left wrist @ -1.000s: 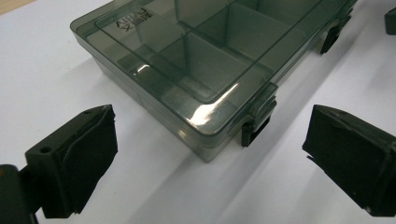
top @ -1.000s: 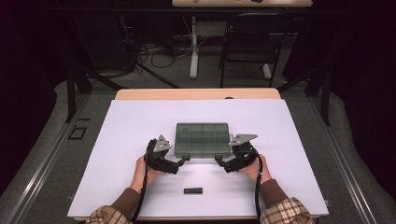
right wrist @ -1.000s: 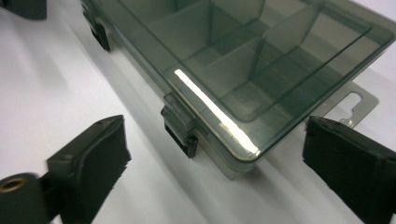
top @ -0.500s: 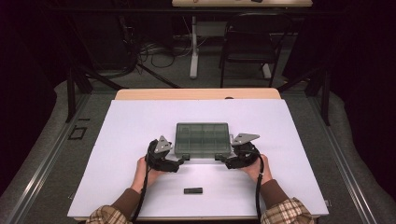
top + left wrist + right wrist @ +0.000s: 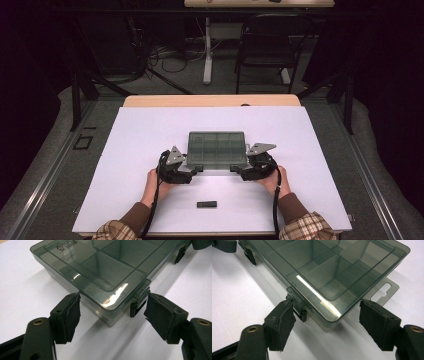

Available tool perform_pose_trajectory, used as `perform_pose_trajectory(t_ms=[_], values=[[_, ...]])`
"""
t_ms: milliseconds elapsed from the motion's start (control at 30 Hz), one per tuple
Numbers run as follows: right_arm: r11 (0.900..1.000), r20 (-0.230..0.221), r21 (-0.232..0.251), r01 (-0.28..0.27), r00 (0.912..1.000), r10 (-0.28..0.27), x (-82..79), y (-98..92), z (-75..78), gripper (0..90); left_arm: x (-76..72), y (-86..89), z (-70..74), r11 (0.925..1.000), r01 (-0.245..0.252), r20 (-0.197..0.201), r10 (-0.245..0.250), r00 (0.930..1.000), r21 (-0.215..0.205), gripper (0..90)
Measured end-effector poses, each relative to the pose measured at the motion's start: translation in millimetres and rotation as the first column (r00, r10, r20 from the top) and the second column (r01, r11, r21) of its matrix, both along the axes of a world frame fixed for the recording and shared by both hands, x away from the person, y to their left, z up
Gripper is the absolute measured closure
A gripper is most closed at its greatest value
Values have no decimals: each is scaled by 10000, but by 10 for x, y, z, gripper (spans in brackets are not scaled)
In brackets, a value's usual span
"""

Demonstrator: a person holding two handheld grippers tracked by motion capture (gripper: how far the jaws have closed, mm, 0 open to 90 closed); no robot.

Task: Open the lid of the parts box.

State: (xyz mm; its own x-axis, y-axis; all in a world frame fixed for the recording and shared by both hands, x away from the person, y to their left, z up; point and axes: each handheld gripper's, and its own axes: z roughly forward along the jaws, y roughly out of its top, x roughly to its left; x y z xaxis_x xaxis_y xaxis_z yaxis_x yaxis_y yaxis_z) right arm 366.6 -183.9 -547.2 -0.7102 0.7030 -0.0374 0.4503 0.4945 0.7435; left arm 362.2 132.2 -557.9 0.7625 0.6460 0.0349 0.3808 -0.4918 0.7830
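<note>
The smoky grey translucent plastic compartment box (image 5: 217, 148) lies flat with its lid down near the middle of the white table (image 5: 135, 150), and each gripper straddles one of its near corners. In the left gripper view the left gripper (image 5: 112, 312) has its jaws spread around the corner beside the small dark latch (image 5: 137, 305); they have just been closing, with the corner between them, yet one pad looks to be only touching the side wall and the other stands just off the latch. The right gripper (image 5: 327, 315) likewise has been narrowing around its corner, one pad against the second latch (image 5: 298, 305), the other apart from the wall beside the clear hang tab (image 5: 384, 291).

The step looks like freeing both latches to open the lid. To do it well, keep the box flat, set each pad's edge under the latch lip rather than on the lid, and lever both outward together, gently, so the light box does not slide or tip. The small black block (image 5: 206, 204) near the table's front edge is well apart and no hindrance
</note>
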Motion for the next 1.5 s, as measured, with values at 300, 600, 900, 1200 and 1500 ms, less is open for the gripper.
perform_pose_trajectory(t_ms=[300,600,900,1200,1500], values=[[10000,-82,43,-26,10000,27,4,-2,-9,274,9,-9,-26,9999,-102,-76,102,9999,-27,289],[10000,-78,44,-13,10000,14,0,4,-9,279,11,-3,-29,9999,-101,-116,100,9999,-91,293],[9998,-109,193,-7,9999,9,1,-13,-9,292,12,7,-28,9998,-125,-219,121,9997,-178,305],[9994,-139,339,39,9999,-35,-5,-26,-3,315,6,12,-20,9997,-118,-186,114,9998,-214,315],[9988,-205,495,64,9998,-54,-3,-42,0,333,5,16,-18,9996,-121,-198,116,9997,-256,317]])
